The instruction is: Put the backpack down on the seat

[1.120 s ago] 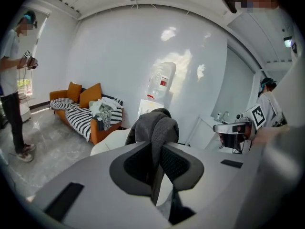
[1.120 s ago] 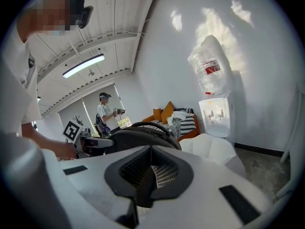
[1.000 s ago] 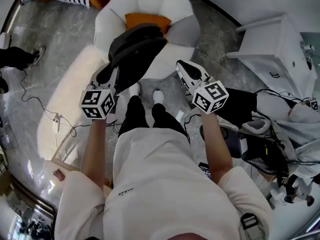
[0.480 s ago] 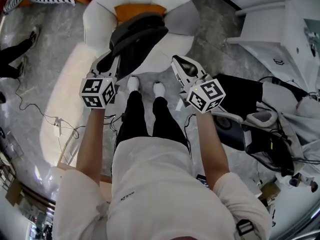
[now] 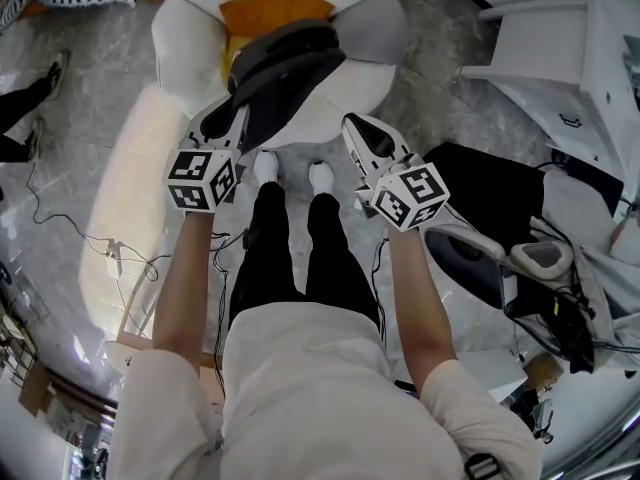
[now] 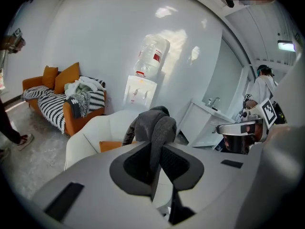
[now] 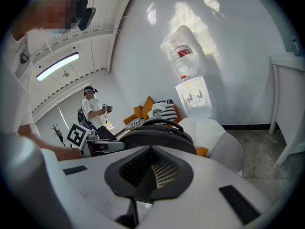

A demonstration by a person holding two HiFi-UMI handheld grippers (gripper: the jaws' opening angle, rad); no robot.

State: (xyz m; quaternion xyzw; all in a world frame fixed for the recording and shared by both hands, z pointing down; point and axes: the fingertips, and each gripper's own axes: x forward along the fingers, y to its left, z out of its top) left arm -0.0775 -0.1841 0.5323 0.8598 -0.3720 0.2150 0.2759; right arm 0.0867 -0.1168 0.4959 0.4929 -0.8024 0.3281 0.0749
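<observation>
A dark grey backpack (image 5: 280,73) hangs low over the seat of a white armchair (image 5: 185,28), in front of an orange cushion (image 5: 275,13); I cannot tell whether it rests on the seat. My left gripper (image 5: 222,126) is shut on its grey strap, which runs up between the jaws in the left gripper view to the backpack (image 6: 153,125). My right gripper (image 5: 358,130) hovers to the right of the backpack, apart from it. Its jaws (image 7: 150,168) are shut with nothing between them, and the backpack (image 7: 157,132) shows just beyond them.
A white fluffy bench (image 5: 120,218) lies left of the armchair. A white cabinet (image 5: 560,58) stands at the right, with black gear and cables (image 5: 490,188) on the floor. An orange sofa (image 6: 52,99), a water dispenser (image 6: 143,80) and another person (image 7: 93,111) stand further off.
Both grippers have sunk toward the armchair, and the backpack has come down with the left one, closer to the seat. The left gripper's hold on the strap is unchanged.
</observation>
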